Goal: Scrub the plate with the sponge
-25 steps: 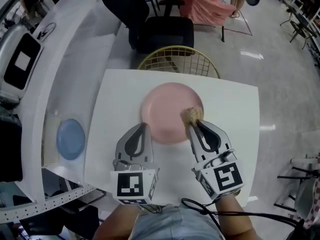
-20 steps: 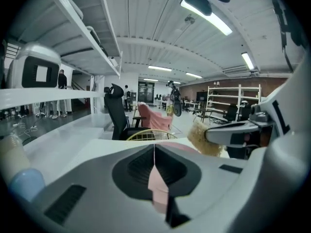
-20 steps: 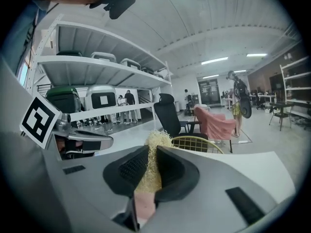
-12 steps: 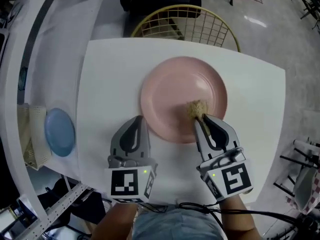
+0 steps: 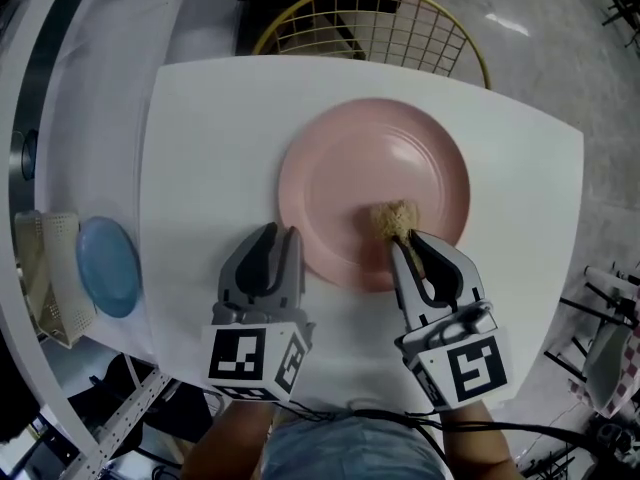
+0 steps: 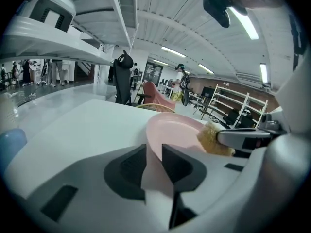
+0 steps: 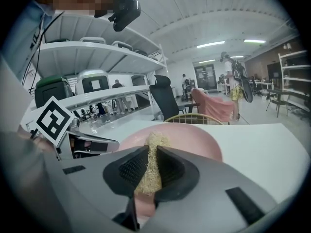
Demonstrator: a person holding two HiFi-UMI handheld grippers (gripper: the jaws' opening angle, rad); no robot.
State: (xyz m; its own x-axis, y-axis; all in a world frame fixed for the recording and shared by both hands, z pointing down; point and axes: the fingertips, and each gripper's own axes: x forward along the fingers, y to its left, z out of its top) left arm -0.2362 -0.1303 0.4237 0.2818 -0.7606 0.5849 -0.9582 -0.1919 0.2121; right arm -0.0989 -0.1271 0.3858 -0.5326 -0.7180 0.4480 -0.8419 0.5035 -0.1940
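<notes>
A pink plate (image 5: pixel 375 173) lies in the middle of the white table (image 5: pixel 210 138). My left gripper (image 5: pixel 284 236) is at the plate's near left rim, shut on that rim; in the left gripper view the pink rim (image 6: pixel 154 154) sits between the jaws. My right gripper (image 5: pixel 402 240) is shut on a tan fibrous sponge (image 5: pixel 392 218), which presses on the plate's near part. In the right gripper view the sponge (image 7: pixel 149 165) fills the gap between the jaws, with the plate (image 7: pixel 194 141) just beyond it. The left gripper view also shows the sponge (image 6: pixel 212 139) on the plate (image 6: pixel 177 129).
A gold wire chair (image 5: pixel 375 23) stands against the table's far edge. A blue plate (image 5: pixel 105 265) and a mesh rack (image 5: pixel 45 278) sit on a lower shelf to the left. The table's right edge (image 5: pixel 570 228) drops to the floor.
The sponge in my right gripper has slid from the plate's right rim toward its near middle. My left gripper stays at the near left rim. The head view has dipped toward the table.
</notes>
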